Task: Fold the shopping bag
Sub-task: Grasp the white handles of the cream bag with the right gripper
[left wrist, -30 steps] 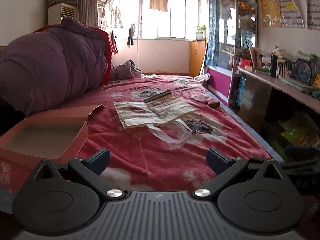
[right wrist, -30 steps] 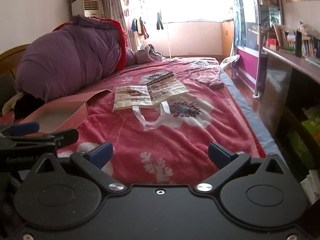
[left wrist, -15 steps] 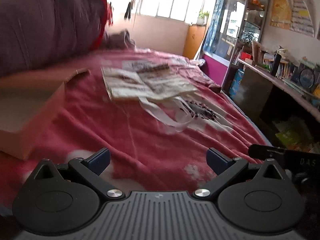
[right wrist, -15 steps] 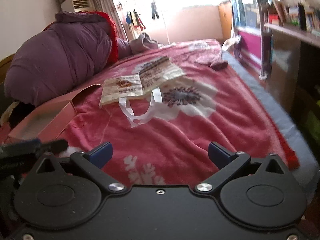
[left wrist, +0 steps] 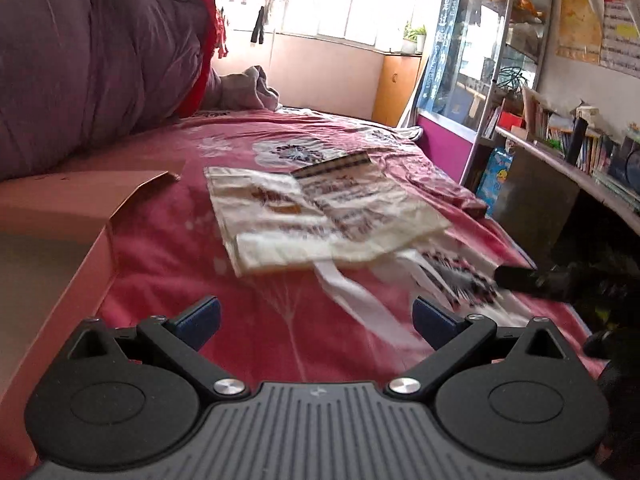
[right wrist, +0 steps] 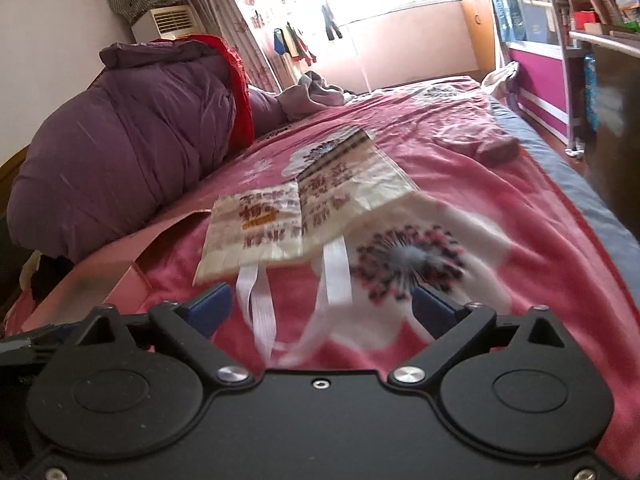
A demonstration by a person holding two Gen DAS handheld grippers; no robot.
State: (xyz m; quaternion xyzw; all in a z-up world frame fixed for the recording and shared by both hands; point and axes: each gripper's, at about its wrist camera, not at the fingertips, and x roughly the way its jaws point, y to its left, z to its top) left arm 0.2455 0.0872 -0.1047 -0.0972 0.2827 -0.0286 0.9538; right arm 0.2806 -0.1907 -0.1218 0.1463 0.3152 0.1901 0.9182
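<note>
One red floral blanket [left wrist: 168, 240] covers the bed, with one big purple quilt bundle [right wrist: 120, 152] heaped along its left side and one open pink cardboard box [left wrist: 52, 216] lying below that. One cream printed shopping bag [left wrist: 320, 216] lies flat mid-bed, part folded over itself, its two white handles [right wrist: 256, 300] trailing toward the two grippers. The left gripper [left wrist: 316, 318] and right gripper [right wrist: 322, 304] both hover low over the blanket, jaws spread wide, gripping nothing.
</note>
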